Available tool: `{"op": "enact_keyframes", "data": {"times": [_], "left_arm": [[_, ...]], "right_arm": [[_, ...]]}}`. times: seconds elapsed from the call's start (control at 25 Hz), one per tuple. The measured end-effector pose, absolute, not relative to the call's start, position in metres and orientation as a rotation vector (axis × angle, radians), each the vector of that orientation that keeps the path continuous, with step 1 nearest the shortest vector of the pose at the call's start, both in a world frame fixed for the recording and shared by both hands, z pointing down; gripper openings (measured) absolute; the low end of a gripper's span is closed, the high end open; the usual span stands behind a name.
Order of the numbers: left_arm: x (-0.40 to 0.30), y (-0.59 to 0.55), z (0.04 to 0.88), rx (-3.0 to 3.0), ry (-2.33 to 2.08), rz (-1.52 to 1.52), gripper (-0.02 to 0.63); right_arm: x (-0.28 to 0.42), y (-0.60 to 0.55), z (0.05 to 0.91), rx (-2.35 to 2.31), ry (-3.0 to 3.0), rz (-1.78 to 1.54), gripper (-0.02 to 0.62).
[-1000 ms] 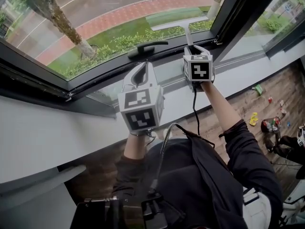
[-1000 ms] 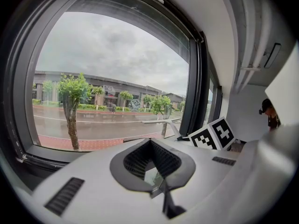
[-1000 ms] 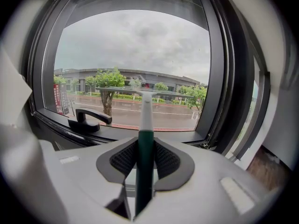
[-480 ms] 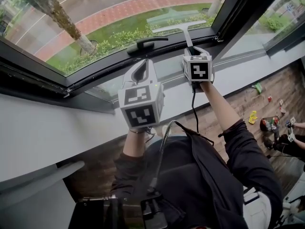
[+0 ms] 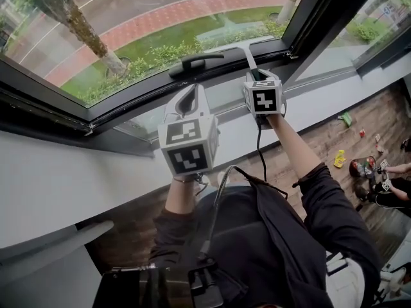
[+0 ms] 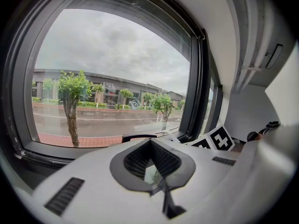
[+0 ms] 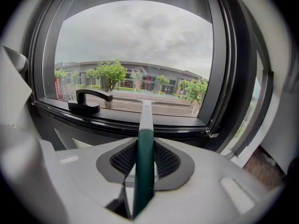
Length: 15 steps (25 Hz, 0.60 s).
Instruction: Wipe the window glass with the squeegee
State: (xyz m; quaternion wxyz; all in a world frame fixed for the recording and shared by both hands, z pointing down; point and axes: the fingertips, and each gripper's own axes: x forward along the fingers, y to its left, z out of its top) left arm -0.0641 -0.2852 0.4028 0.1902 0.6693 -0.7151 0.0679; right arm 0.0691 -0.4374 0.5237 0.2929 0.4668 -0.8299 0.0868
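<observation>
Head view: right hand-held gripper (image 5: 257, 76) still clamps squeegee (image 5: 247, 55).

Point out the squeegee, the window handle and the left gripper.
squeegee (image 7: 144, 164), right gripper view, on its green grip.
window handle (image 5: 199, 61), head view, on the black lever.
left gripper (image 5: 192, 90), head view, where its fingertips meet.

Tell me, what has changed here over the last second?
The squeegee has slid down the glass toward the lower frame and slightly leftward, drawn by the right tool, which stays clamped on its green handle. The left tool remains shut and empty by the sill, and the black window handle has not moved.
</observation>
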Motion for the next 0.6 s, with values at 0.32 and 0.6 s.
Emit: {"op": "enact_keyframes", "data": {"times": [0.32,0.6], "left_arm": [[-0.065,-0.288,0.404,1.875,-1.999,0.177,-0.002],[-0.066,-0.289,0.402,1.895,-1.971,0.15,-0.002]], "right_arm": [[0.072,-0.441,0.521,1.258,-2.212,0.227,0.092],[0.076,-0.436,0.458,1.314,-2.325,0.128,0.092]]}}
